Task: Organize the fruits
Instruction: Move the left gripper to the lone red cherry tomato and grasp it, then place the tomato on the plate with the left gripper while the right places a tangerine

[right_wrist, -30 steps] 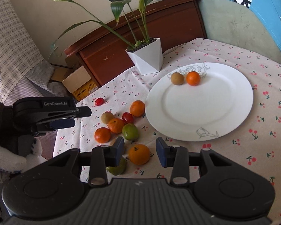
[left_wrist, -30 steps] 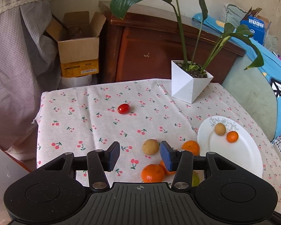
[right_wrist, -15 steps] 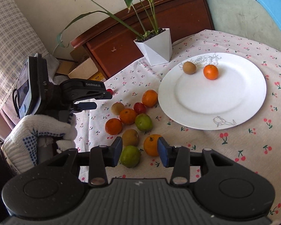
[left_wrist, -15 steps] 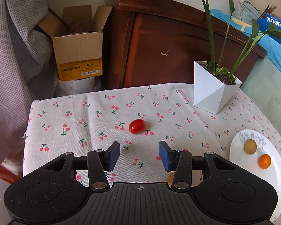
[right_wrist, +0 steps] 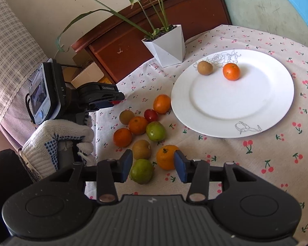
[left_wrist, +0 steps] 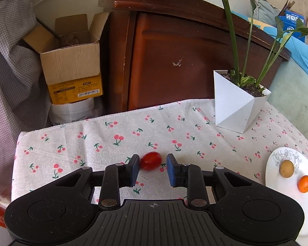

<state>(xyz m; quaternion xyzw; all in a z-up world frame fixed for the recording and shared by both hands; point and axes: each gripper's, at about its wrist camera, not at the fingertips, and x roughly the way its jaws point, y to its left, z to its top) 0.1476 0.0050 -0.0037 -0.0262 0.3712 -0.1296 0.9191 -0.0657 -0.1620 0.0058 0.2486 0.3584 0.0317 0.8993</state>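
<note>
My left gripper (left_wrist: 152,169) is open with a red cherry tomato (left_wrist: 151,161) lying on the cloth between its fingertips. The left gripper also shows in the right wrist view (right_wrist: 110,100), over the table's far left. My right gripper (right_wrist: 153,165) is open and empty, low over a green fruit (right_wrist: 141,171) and an orange (right_wrist: 166,157). Behind them lies a cluster of several oranges, brown fruits, a green fruit (right_wrist: 156,131) and a red tomato (right_wrist: 151,114). A white plate (right_wrist: 232,102) holds a brown fruit (right_wrist: 204,68) and a small orange (right_wrist: 231,71).
A white angular plant pot (left_wrist: 237,106) stands at the table's far side, right of the left gripper. Beyond the table edge are a wooden cabinet (left_wrist: 184,57) and an open cardboard box (left_wrist: 71,61). Checked fabric (left_wrist: 8,82) hangs at the left.
My left gripper has moved forward and left to the red tomato, which now lies between its fingers. My right gripper has closed in on the near fruits. Both stayed open.
</note>
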